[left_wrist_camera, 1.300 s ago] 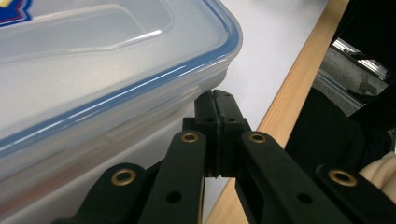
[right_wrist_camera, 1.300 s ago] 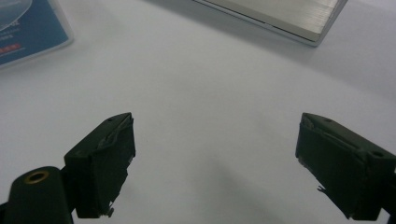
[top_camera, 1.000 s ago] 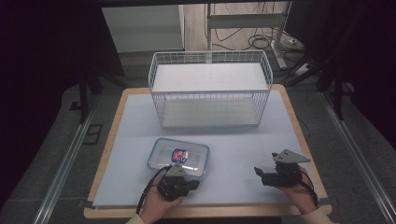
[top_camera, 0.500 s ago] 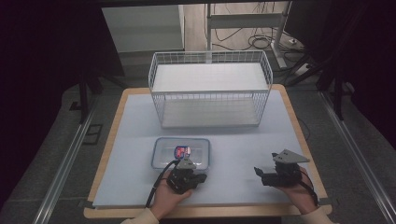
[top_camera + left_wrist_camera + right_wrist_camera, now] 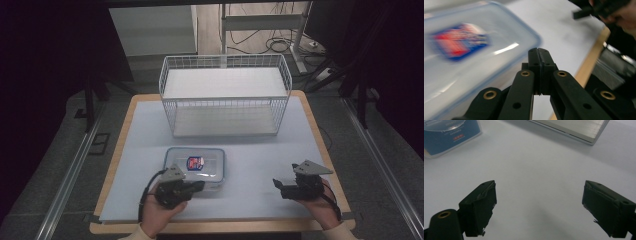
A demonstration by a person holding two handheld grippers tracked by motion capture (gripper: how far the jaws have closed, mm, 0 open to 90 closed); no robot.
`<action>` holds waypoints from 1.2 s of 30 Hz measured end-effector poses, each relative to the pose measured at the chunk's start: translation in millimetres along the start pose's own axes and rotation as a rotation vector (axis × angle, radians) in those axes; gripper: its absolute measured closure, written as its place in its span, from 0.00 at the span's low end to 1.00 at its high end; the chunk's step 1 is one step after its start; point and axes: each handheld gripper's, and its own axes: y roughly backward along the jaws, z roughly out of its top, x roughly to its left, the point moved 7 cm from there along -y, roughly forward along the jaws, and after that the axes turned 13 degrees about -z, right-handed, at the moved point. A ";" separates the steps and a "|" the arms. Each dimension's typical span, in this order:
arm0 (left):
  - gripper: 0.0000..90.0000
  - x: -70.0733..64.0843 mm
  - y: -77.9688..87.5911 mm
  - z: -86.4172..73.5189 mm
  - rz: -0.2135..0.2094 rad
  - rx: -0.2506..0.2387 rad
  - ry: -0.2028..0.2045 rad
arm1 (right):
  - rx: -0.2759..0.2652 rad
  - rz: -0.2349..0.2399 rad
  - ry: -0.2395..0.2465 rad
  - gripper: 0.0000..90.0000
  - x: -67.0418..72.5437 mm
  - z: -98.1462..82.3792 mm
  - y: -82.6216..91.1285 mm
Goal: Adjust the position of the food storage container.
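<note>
Two grippers sit low over the desk (image 5: 260, 165). At left, the left gripper (image 5: 192, 187) has its fingers (image 5: 539, 65) pressed together on nothing, just at the near right corner of a clear lidded container (image 5: 196, 165) — touching it or not, I cannot tell. Behind stands a white wire basket (image 5: 225, 100). At right, the right gripper (image 5: 278, 185) rests with fingers (image 5: 480, 206) spread wide — well apart from the container.
</note>
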 end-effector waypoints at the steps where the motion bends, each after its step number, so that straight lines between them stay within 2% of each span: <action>1: 1.00 7.8 6.9 0.4 0.018 -0.011 0.015 | 0.000 0.000 0.001 0.13 0.0 0.0 0.0; 6: 1.00 47.9 40.3 -0.7 0.111 -0.073 0.091 | 0.005 0.000 0.002 0.13 0.5 -0.6 -0.8; 8: 1.00 62.3 52.9 -2.9 0.129 -0.092 0.124 | 0.006 0.000 0.001 0.13 0.5 -0.8 -1.1; 10: 1.00 73.2 60.3 -5.3 0.168 -0.095 0.130 | 0.007 0.000 0.001 0.13 0.7 -0.9 -1.3; 11: 1.00 79.8 63.7 -7.3 0.191 -0.093 0.137 | 0.008 0.000 0.004 0.13 1.5 -0.9 -1.5; 12: 1.00 92.6 67.3 -12.6 0.207 -0.093 0.171 | 0.009 0.001 0.006 0.13 2.1 -0.8 -1.5; 13: 1.00 92.6 67.3 -12.6 0.207 -0.093 0.171 | 0.009 0.001 0.006 0.13 2.1 -0.8 -1.5; 17: 1.00 112.9 63.5 -25.0 0.218 -0.072 0.226 | 0.011 0.004 0.011 0.13 3.6 -1.0 -1.8; 19: 1.00 117.5 58.7 -28.0 0.217 -0.055 0.240 | 0.012 0.004 0.010 0.13 3.4 -1.1 -2.1; 23: 1.00 119.8 49.7 -29.6 0.208 -0.016 0.236 | 0.014 0.003 0.010 0.13 2.8 -1.6 -2.2; 25: 1.00 121.0 47.6 -31.9 0.223 0.010 0.228 | 0.013 0.002 0.011 0.13 2.7 -1.5 -2.1; 29: 1.00 121.8 47.3 -33.7 0.200 0.001 0.254 | 0.014 0.003 0.011 0.13 2.7 -1.6 -2.2; 36: 1.00 118.5 43.3 -34.1 0.186 -0.004 0.262 | 0.016 0.004 0.014 0.13 3.7 -1.8 -2.9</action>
